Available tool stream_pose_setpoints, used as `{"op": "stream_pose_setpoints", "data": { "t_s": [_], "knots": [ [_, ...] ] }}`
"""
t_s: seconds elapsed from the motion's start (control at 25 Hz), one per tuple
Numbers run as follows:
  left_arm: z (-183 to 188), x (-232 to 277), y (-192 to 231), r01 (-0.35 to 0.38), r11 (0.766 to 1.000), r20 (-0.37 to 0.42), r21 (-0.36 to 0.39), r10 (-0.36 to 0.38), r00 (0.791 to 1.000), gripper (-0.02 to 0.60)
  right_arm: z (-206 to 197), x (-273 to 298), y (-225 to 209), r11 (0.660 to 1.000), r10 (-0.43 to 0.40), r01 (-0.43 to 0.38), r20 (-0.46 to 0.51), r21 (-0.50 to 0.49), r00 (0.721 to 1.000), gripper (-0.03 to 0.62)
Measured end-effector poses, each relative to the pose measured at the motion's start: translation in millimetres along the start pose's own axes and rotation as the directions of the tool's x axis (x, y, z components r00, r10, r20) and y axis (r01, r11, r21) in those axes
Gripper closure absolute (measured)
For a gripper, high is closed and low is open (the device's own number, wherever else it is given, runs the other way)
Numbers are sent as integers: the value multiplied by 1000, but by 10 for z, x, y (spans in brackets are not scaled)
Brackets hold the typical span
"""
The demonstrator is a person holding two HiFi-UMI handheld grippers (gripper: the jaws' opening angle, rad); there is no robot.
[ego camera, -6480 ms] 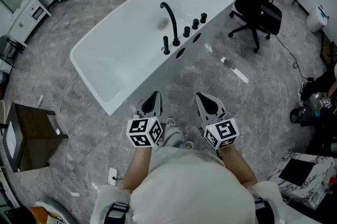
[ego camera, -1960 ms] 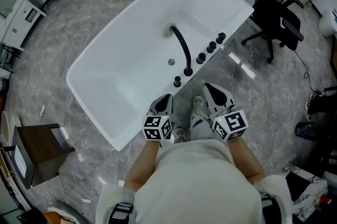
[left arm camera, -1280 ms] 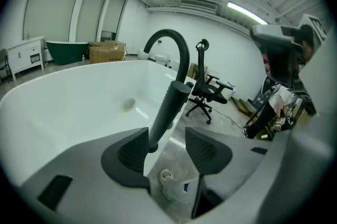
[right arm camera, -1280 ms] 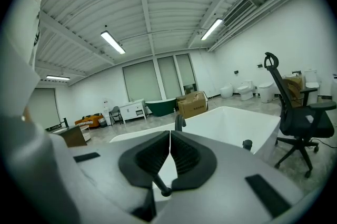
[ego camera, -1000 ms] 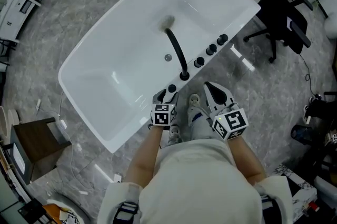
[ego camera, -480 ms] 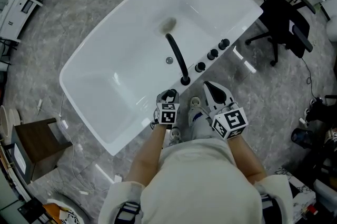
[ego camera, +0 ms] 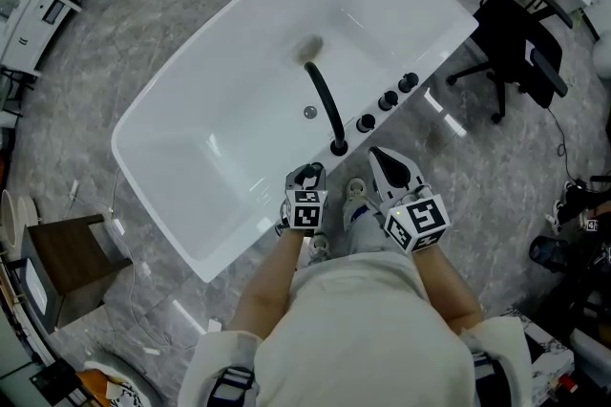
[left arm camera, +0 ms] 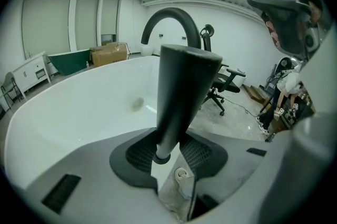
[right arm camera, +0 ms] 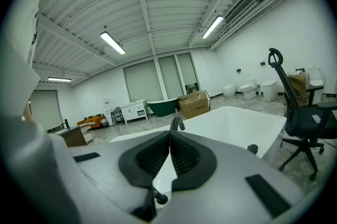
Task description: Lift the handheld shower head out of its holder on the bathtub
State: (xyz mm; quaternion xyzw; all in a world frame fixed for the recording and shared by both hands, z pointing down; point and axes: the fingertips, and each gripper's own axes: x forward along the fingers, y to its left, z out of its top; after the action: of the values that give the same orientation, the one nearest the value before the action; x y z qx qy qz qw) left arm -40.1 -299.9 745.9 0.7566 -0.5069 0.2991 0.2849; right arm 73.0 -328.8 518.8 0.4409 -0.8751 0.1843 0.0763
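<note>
The left gripper [ego camera: 305, 174], its jaws just closing onto the thin lower end of the shower head [left arm camera: 181, 86], could let it twist loose under a slanted pull; the right gripper [ego camera: 382, 157] is shut and empty.

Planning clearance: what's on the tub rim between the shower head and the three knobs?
Only the black arched faucet spout, base on the rim. Head view shows it; left gripper view shows it rising behind the shower head.

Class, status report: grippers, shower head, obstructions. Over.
Left gripper just closed onto shower head. Right gripper shut, empty. Not yet lifted. Spout behind, clear.
</note>
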Motion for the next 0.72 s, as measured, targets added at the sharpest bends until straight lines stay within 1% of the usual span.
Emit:
{"op": "stream_pose_setpoints", "data": {
  "t_s": [0.36,0.72],
  "knots": [
    [122,-394,11,5,1000,88,-27,-2,996,439,-30,-198,247,1000,-12,12,26,-1,1000,573],
    [199,-869,6,20,998,171,-61,-9,985,439,-13,-427,547,1000,-18,19,53,-12,998,572]
  ]
}}
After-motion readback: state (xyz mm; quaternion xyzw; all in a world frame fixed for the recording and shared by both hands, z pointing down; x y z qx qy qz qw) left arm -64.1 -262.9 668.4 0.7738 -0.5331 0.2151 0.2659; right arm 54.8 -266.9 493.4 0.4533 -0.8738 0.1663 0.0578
